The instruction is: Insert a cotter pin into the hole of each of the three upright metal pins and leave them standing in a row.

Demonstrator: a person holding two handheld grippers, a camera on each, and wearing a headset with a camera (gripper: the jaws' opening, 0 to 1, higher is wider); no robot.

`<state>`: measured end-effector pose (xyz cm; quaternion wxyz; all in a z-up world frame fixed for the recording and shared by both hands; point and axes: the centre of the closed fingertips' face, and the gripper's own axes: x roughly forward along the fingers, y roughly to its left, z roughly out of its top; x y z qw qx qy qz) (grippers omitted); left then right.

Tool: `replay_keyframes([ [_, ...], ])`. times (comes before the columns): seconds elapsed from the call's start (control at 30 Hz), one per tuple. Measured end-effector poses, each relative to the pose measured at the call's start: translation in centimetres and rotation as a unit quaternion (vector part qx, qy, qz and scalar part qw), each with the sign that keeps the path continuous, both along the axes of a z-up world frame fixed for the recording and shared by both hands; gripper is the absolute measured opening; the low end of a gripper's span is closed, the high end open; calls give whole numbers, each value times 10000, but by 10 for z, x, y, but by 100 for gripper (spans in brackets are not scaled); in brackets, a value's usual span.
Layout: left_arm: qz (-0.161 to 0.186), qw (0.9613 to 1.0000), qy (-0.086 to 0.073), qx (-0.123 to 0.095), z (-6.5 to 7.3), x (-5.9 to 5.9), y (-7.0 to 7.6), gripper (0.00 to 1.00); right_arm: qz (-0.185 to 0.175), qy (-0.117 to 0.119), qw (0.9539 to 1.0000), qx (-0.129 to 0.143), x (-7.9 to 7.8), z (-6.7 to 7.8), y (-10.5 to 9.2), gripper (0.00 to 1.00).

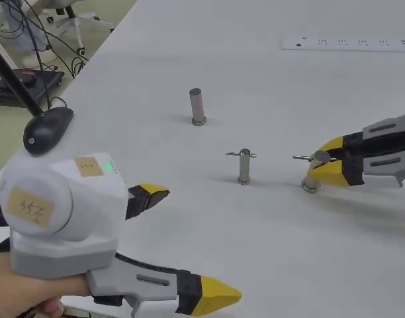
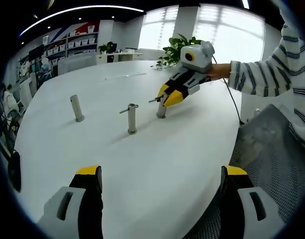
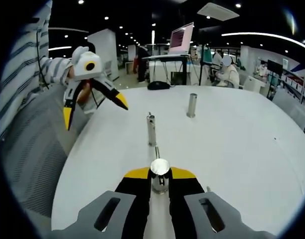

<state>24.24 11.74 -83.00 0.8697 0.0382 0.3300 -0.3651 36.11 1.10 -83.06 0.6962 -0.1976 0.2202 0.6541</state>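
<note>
Three upright metal pins stand on the white table (image 1: 269,79). The far pin (image 1: 197,106) (image 2: 76,108) (image 3: 192,105) has nothing through its top. Through the middle pin (image 1: 244,165) (image 2: 132,118) (image 3: 151,128) runs a cotter pin (image 1: 240,154). My right gripper (image 1: 325,161) (image 3: 160,174) (image 2: 168,95) is shut around the upper part of the near pin (image 1: 313,173) (image 3: 160,169). A cotter pin (image 1: 302,158) sticks out of that pin, pointing away from the jaws. My left gripper (image 1: 192,245) (image 2: 160,174) (image 3: 95,102) hovers wide open near the table's edge, holding nothing.
A black mouse (image 1: 47,129) lies at the table's left edge. A white power strip (image 1: 348,43) sits at the far right. A grey mesh chair (image 2: 272,149) stands just off the table's edge. Office chairs and cables (image 1: 50,40) are on the floor beyond.
</note>
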Motion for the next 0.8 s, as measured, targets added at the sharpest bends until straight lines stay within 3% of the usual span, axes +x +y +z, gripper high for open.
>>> replay_keyframes([
  [0.63, -129, 9998, 113, -54, -3, -8, -7, 99, -366, 180, 9988, 258, -3, 2, 2, 15],
  [0.8, -103, 9999, 126, -52, -2, -6, -7, 99, -540, 205, 9976, 391, -4, 9, 3, 32],
])
